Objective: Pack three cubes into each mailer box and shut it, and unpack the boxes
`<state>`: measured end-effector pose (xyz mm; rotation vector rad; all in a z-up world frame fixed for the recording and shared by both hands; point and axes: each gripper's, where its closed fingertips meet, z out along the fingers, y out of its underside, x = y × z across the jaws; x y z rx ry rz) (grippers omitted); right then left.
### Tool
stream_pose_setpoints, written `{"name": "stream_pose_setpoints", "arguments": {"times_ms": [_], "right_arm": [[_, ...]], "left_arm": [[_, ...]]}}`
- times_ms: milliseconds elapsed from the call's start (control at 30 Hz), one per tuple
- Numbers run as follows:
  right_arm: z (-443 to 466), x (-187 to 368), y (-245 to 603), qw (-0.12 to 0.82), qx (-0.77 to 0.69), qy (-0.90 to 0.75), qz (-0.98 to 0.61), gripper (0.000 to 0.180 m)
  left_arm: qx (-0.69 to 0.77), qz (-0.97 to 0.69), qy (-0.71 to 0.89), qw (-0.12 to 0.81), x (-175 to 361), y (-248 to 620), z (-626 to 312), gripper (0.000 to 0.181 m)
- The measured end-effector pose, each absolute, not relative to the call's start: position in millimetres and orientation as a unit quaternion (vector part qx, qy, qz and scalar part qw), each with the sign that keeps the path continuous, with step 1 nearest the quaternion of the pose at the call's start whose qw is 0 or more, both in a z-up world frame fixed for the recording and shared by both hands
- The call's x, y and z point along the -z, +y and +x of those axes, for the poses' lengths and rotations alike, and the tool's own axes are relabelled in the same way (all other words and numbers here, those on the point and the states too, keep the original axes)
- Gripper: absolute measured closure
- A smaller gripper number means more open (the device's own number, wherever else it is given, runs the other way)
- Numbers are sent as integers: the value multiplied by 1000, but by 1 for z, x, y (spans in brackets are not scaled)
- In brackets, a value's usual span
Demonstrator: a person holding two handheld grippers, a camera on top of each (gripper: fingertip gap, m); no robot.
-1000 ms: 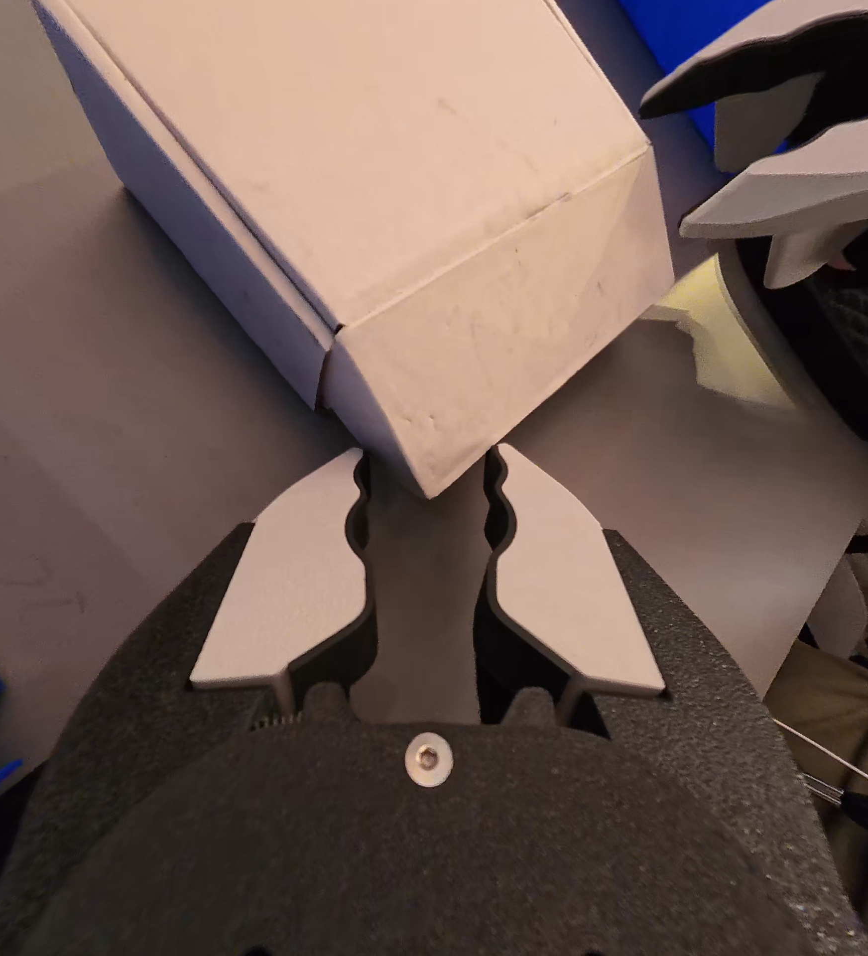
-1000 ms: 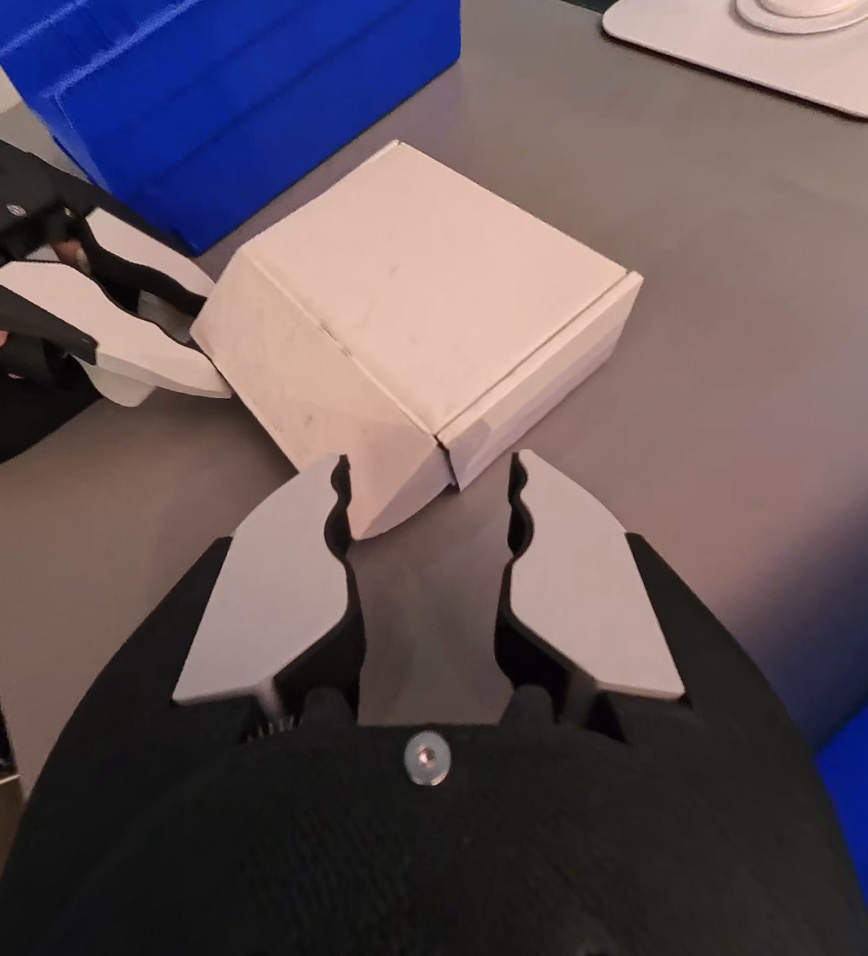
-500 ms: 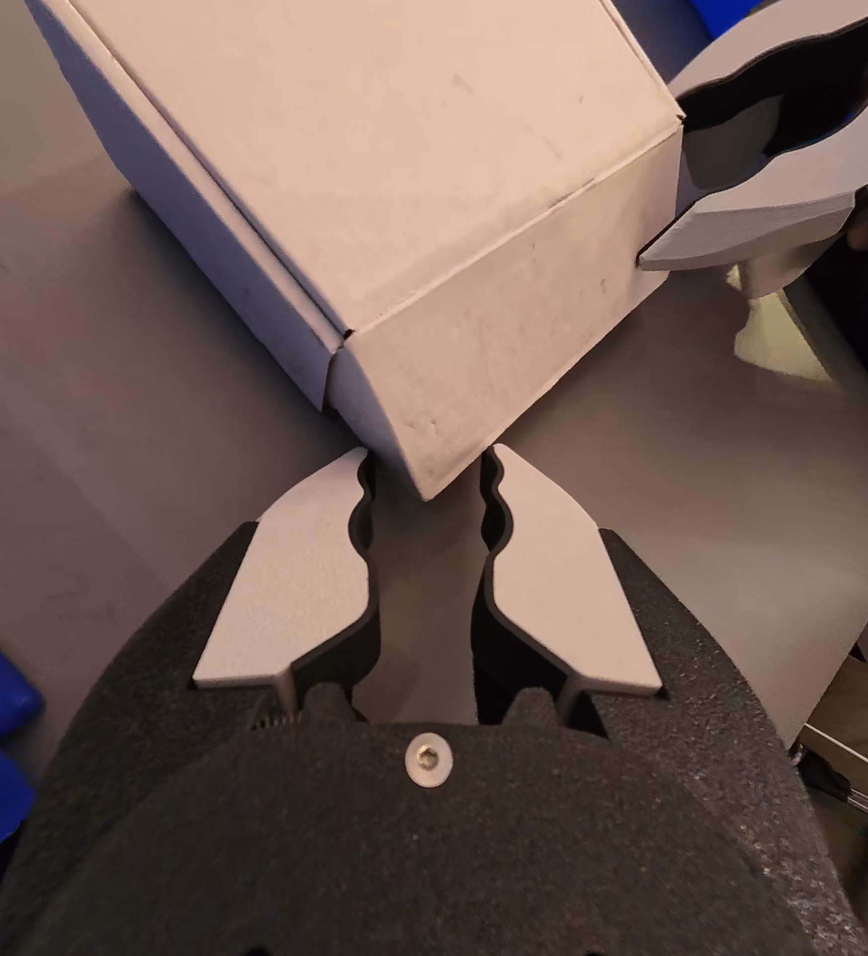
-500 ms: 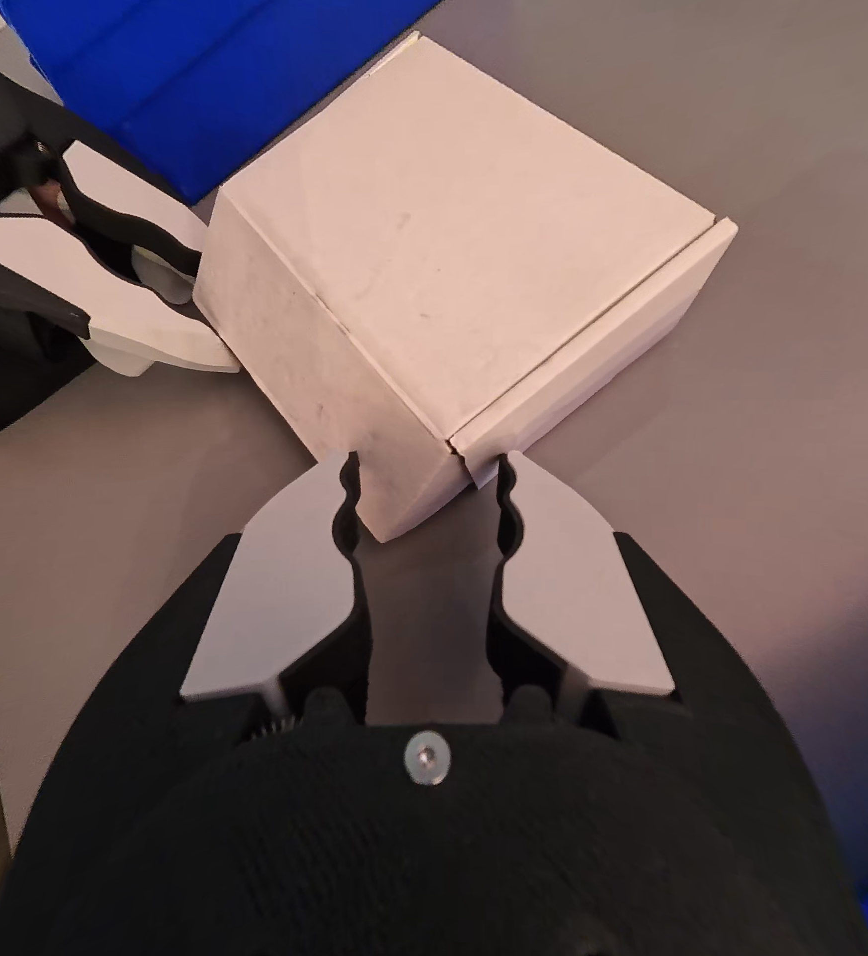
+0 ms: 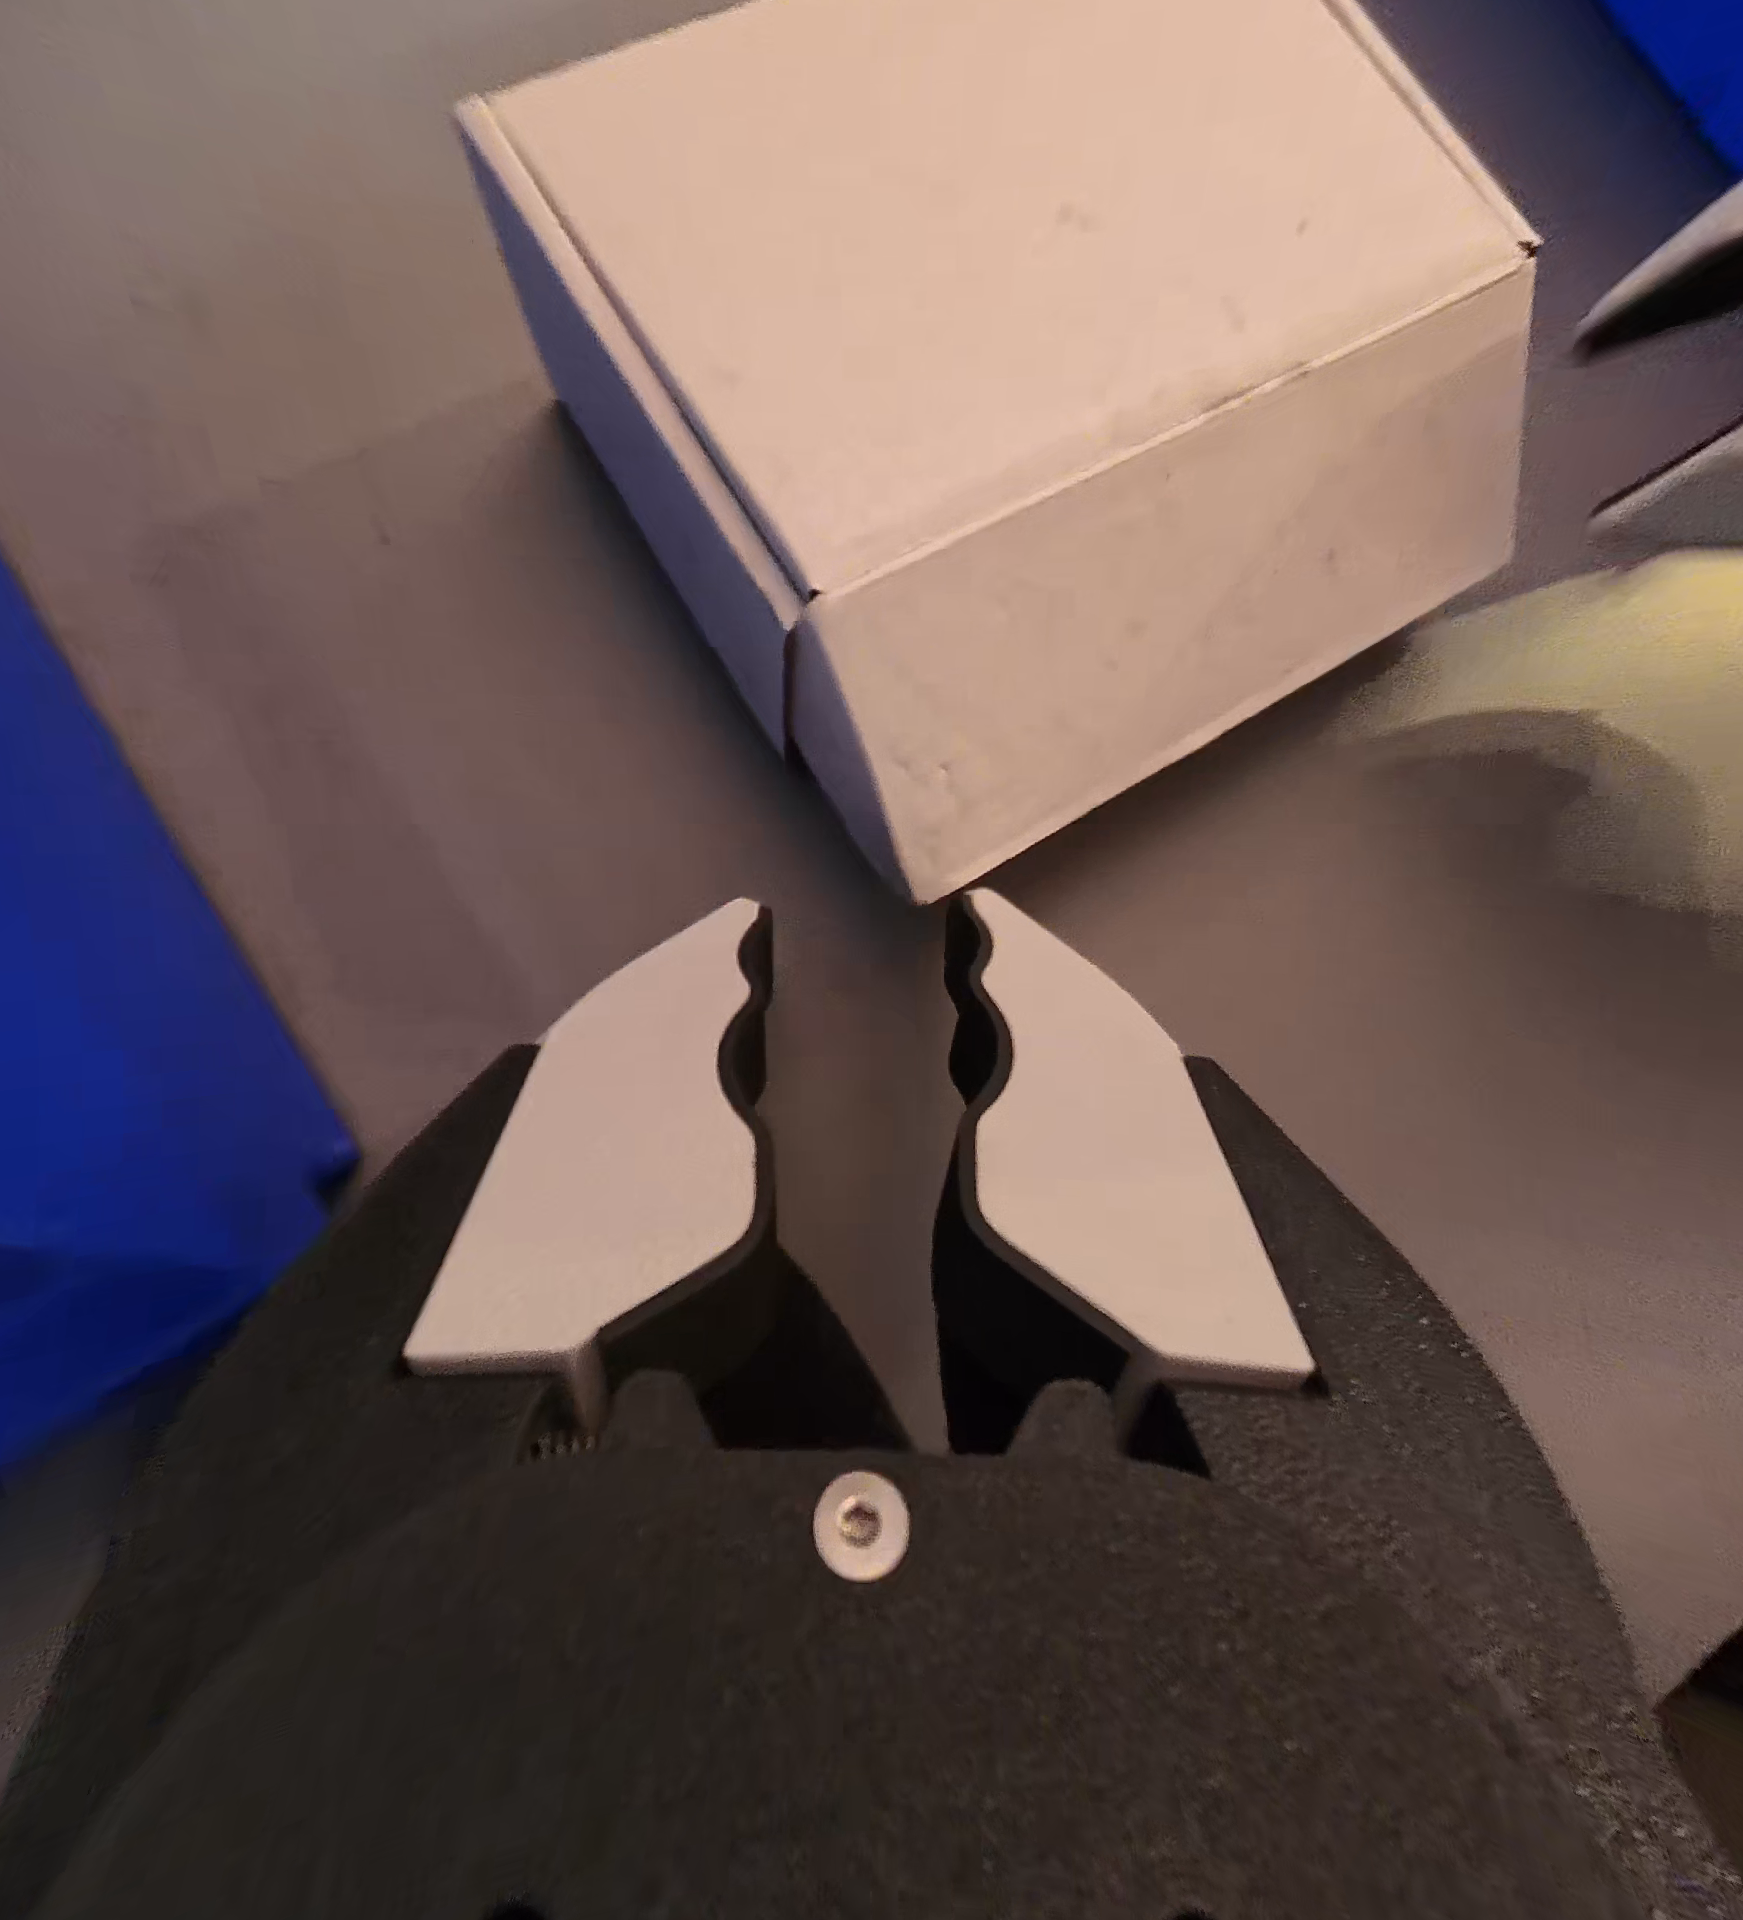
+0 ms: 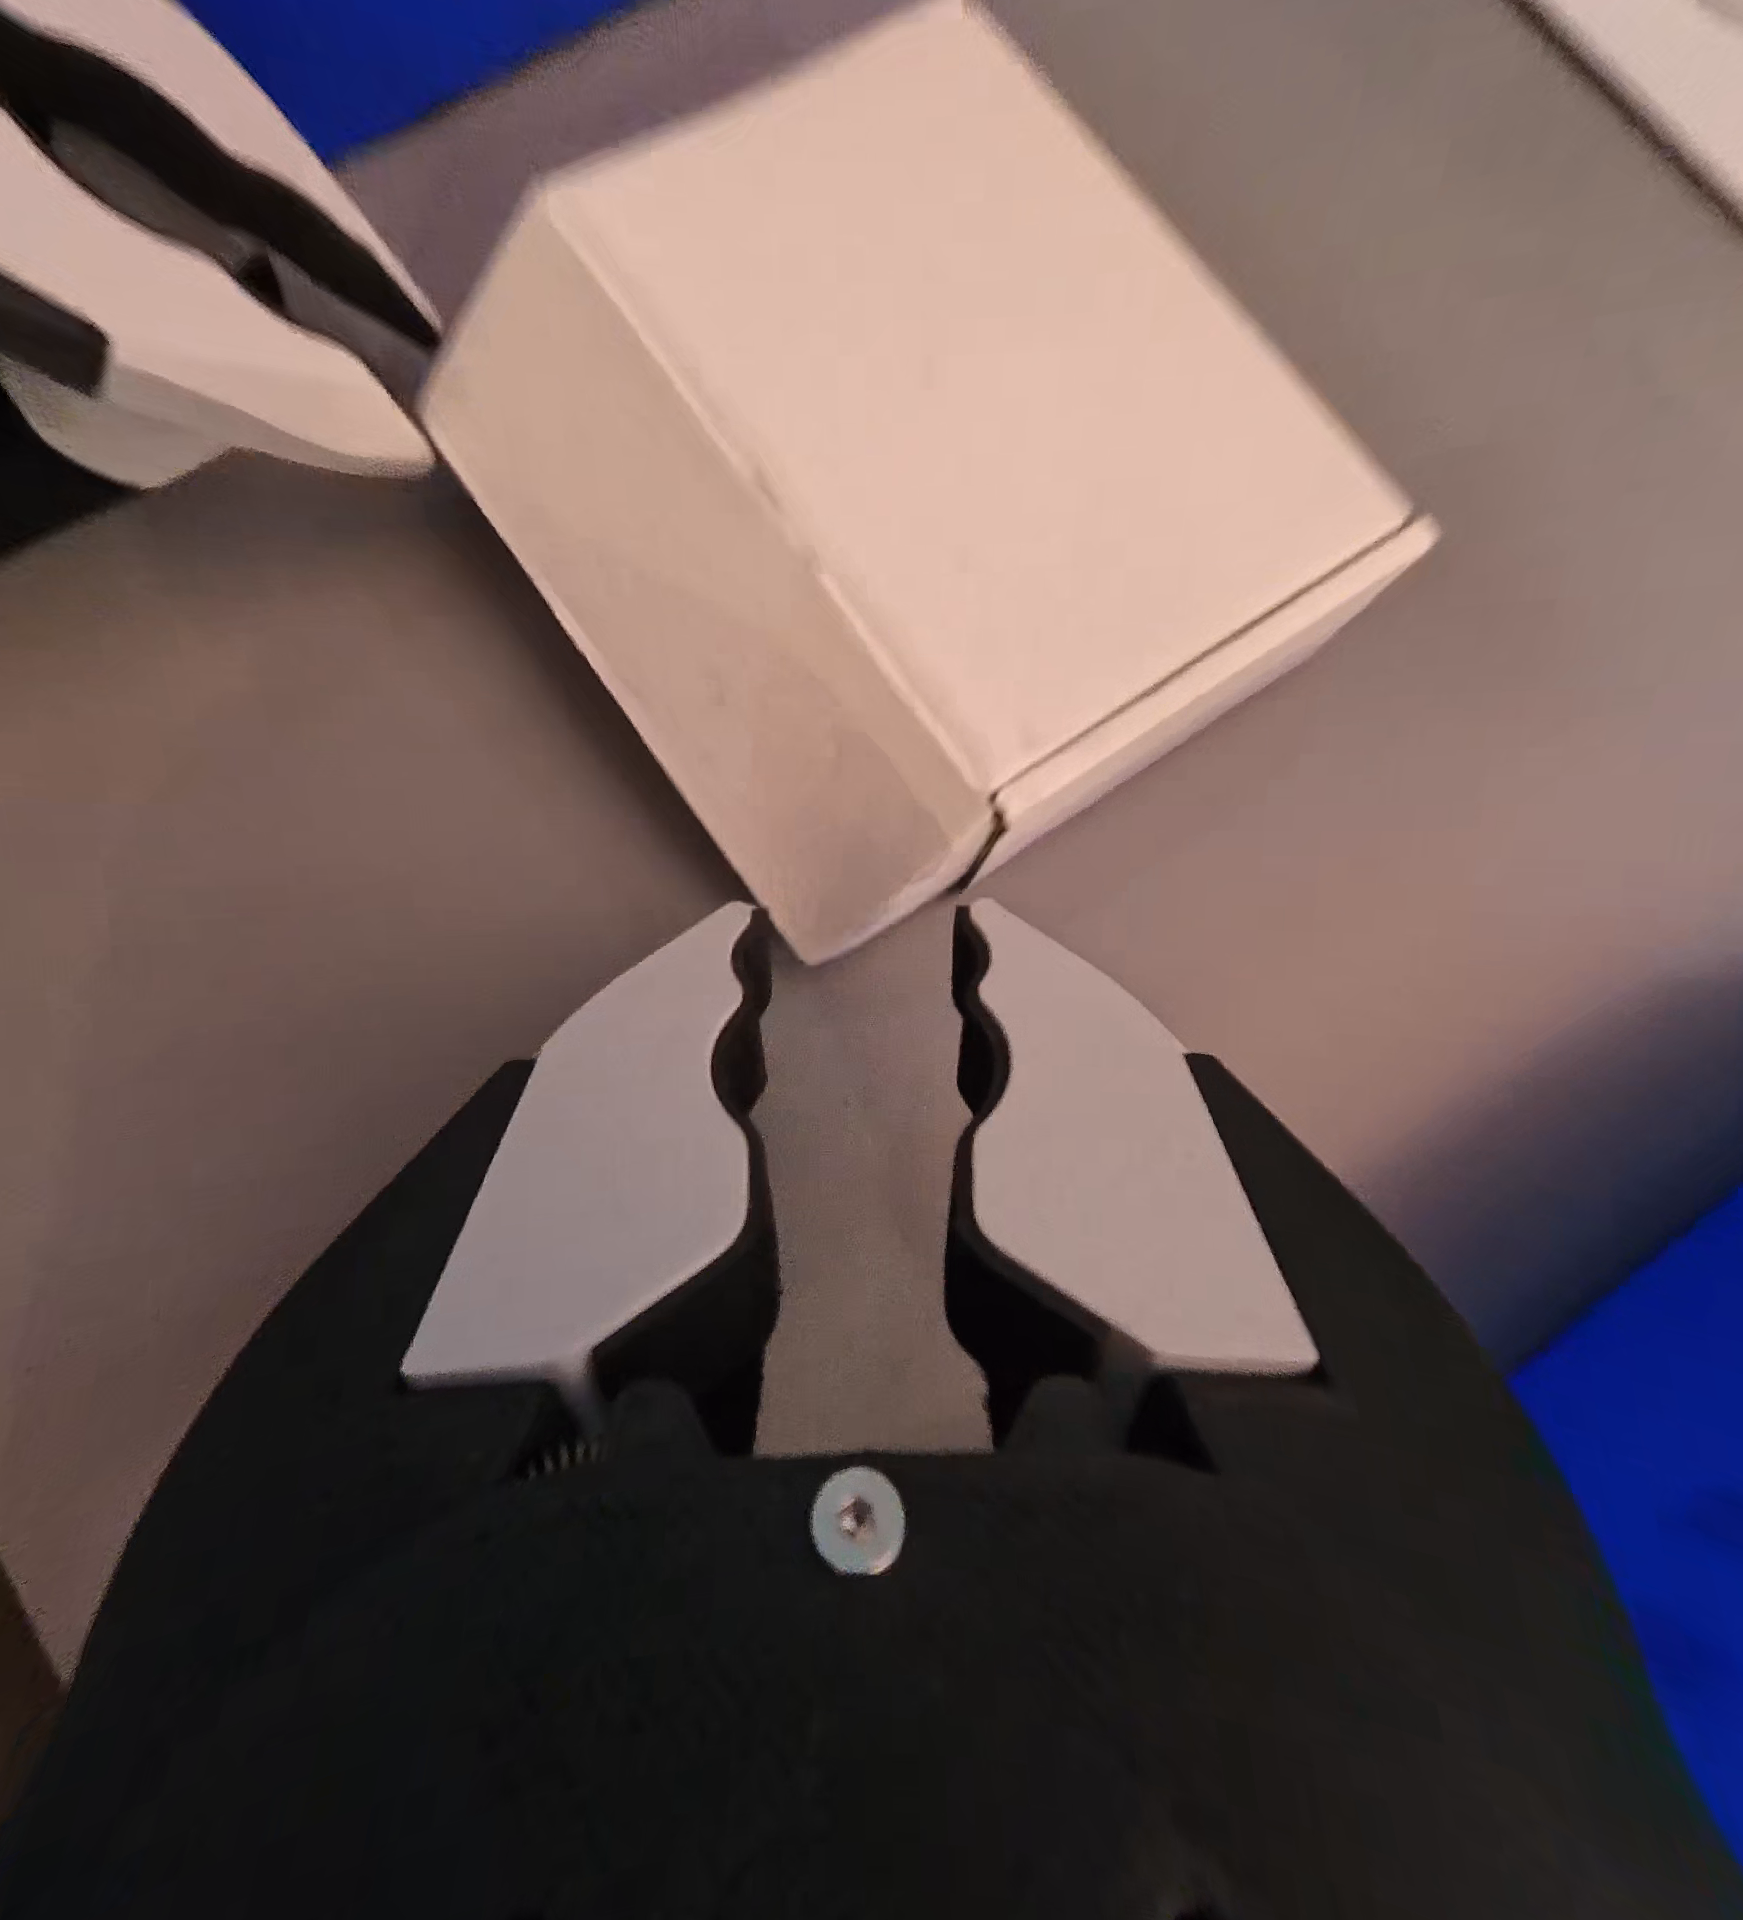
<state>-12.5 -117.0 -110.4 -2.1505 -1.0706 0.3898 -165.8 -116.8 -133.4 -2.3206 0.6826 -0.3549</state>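
Both tongs have backed off the box (image 5: 1002, 343); left tongs (image 5: 859, 914) and right tongs (image 6: 859, 920) sit partly open, holding nothing; box rests shut on the table (image 5: 275, 468), likely just nudged straight.

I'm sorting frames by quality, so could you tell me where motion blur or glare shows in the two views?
Left wrist view: mailer box fairly sharp; the right gripper at the right edge is smeared, with a yellowish glare patch on the table below it. Right wrist view: softly blurred overall, the left gripper included.
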Motion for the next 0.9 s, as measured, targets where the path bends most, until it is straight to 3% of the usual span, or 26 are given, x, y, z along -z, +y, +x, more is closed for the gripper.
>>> {"name": "stream_pose_setpoints", "arguments": {"times_ms": [233, 500, 567, 900], "right_arm": [[-20, 49, -27, 438, -108, -413, -791, 146], [-40, 95, 45, 348, -25, -436, -830, 161], [-41, 110, 43, 301, -38, -440, -845, 172], [-6, 113, -1, 239, -30, -391, -888, 178]], "left_arm": [[159, -851, 299, 400, 102, -138, -132, 161], [152, -848, 320, 395, 124, -118, -103, 175], [157, -848, 320, 393, 122, -113, -102, 180], [125, -875, 291, 367, 123, -82, -130, 166]]}}
